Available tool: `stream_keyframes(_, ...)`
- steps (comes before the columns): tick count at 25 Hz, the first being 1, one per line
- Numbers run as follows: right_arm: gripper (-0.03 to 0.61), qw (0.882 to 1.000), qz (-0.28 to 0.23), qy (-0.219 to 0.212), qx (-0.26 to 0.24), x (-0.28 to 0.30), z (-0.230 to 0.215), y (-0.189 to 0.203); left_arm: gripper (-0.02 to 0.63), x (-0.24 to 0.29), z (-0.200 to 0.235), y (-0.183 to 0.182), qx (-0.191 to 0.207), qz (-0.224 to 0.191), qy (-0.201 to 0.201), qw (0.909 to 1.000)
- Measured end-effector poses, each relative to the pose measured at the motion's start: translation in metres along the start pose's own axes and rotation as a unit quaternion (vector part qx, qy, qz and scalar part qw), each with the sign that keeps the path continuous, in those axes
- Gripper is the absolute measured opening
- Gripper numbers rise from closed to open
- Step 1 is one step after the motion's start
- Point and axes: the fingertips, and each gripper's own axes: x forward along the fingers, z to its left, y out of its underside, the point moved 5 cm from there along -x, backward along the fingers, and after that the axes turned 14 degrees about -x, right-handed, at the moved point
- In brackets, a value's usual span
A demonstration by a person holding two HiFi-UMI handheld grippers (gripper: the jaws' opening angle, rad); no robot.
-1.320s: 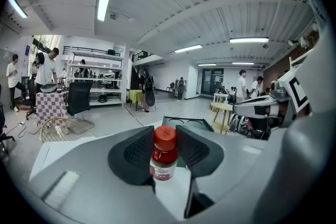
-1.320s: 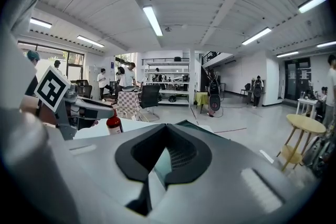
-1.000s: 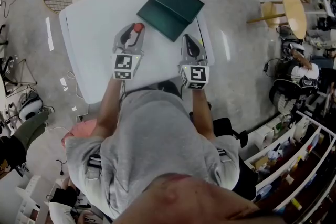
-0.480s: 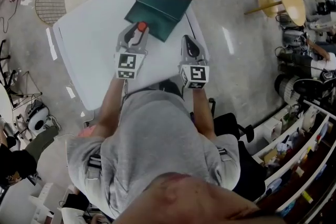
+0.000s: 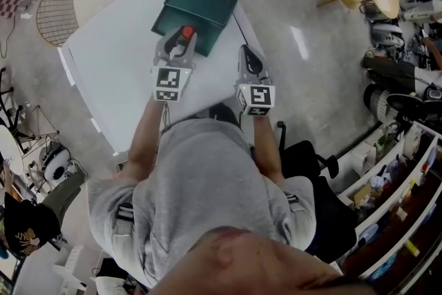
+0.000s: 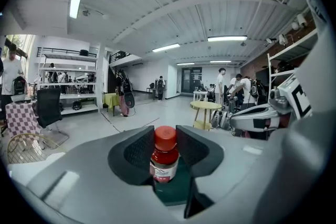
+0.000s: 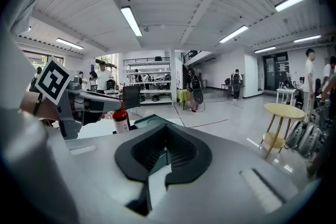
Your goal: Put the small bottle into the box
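Bottle [image 6: 164,161], small, red cap, upright, pinched between jaws of our left gripper [image 6: 166,145]. We hold it over near part of dark green box [image 5: 200,2] on white table [image 5: 110,72]; whether it touches box, we cannot tell. Our right gripper [image 7: 167,148] sits just right of box, jaws pressed together, nothing between them.
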Motion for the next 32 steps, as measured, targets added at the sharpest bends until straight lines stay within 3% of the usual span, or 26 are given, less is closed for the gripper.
stream_keyframes(32, 0.003, 0.998, 0.055, -0.014, 0.018, 0.059, -0.049, 0.038, 0.138, 0.108, -0.01, 0.072, -0.01, 0.094, 0.034, 0.9949)
